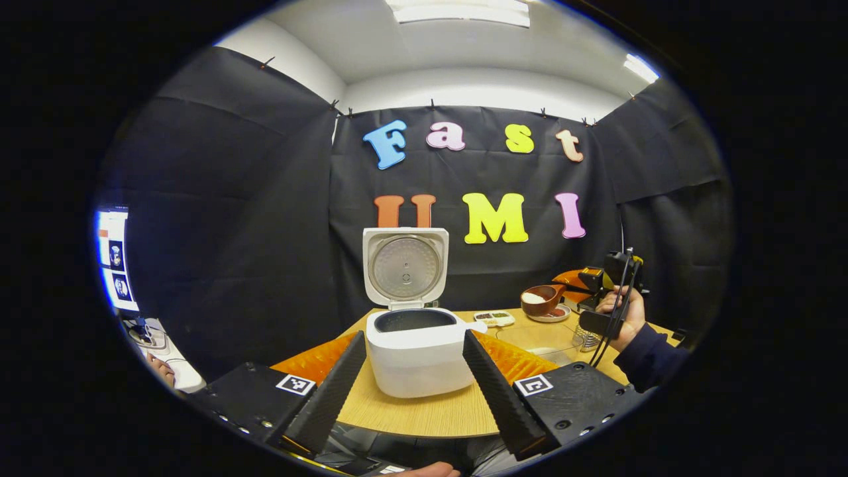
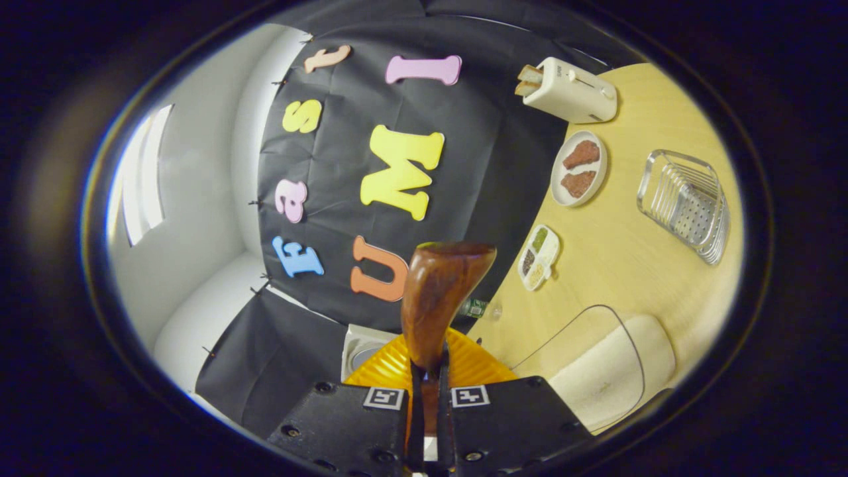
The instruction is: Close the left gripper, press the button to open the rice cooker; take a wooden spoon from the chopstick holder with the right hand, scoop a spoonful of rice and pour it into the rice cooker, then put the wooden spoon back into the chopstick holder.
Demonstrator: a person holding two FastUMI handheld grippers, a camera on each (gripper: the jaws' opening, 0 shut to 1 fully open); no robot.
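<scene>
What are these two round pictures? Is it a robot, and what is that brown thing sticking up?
It is not a robot. A person holds a two-finger gripper in each hand, and a small camera rides on each one. The left gripper view looks past the left gripper, whose fingers are spread open, at a white rice cooker on the wooden table. Its lid stands open. Farther right you see the person's hand holding the right gripper, with the spoon's bowl carrying rice. The right gripper view is tilted sideways. The brown thing is the wooden spoon, pinched in the right gripper. That view also shows a toaster, a plate of food and a metal rack.
</scene>
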